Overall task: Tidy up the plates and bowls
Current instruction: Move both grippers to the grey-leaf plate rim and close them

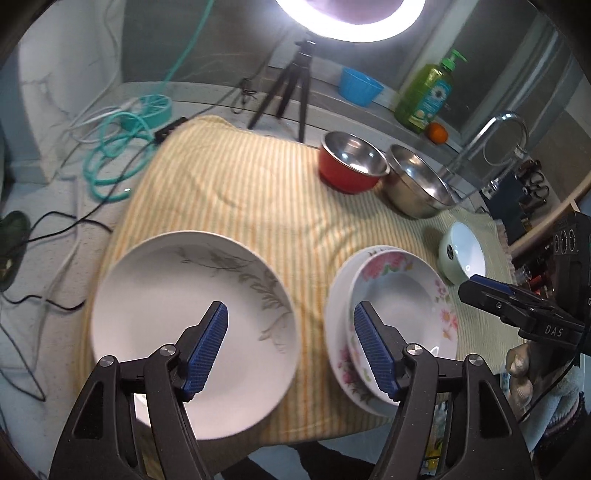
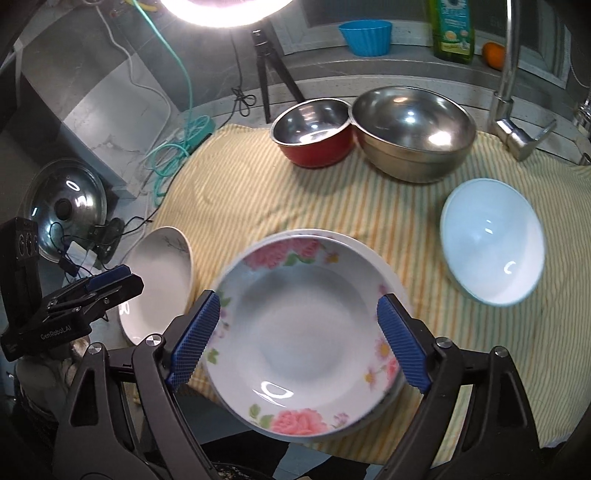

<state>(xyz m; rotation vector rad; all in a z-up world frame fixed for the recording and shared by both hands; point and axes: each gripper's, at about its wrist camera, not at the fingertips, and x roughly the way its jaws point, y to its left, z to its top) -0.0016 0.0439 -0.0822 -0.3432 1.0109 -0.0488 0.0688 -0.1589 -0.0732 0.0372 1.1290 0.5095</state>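
On the striped towel (image 1: 236,192), a white plate with a grey leaf print (image 1: 192,314) lies at the near left. A pink-flowered deep plate (image 2: 306,306) rests on a plain white plate (image 2: 369,249) to its right. My left gripper (image 1: 291,308) hangs open over the gap between the two, holding nothing. My right gripper (image 2: 298,297) is open above the flowered plate, its pads clear of the rim on either side. A white bowl with a pale green outside (image 2: 491,240) sits to the right. A red steel-lined bowl (image 2: 314,129) and a steel bowl (image 2: 413,129) stand at the back.
A tripod (image 1: 291,92) with a ring light (image 1: 351,22) stands behind the towel. A blue tub (image 2: 365,35), soap bottle (image 1: 424,92) and orange (image 1: 437,133) line the back ledge by the faucet (image 2: 506,81). Cables (image 1: 118,147) and a pot lid (image 2: 68,206) lie at left.
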